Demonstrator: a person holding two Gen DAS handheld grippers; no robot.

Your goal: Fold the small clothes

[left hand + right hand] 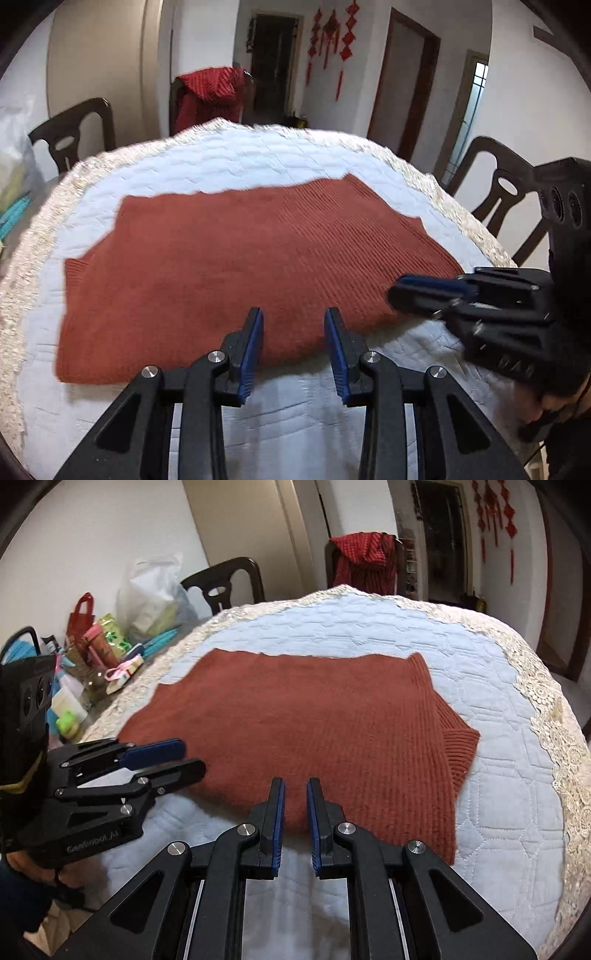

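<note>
A rust-red knitted sweater (236, 258) lies folded flat on the pale blue quilted table cover (236, 162); it also shows in the right wrist view (314, 723). My left gripper (293, 325) is open and empty, its tips over the sweater's near edge. My right gripper (295, 794) is open with a narrow gap and empty, also at the near edge. In the left wrist view the right gripper (402, 291) sits at the sweater's near right corner. In the right wrist view the left gripper (192, 755) sits at the near left corner.
The cover (498, 775) has a lace fringe (554, 716) around the round table. Bags, bottles and clutter (99, 653) crowd the left side. Dark wooden chairs (502, 192) stand around; one at the back holds a red garment (210, 92).
</note>
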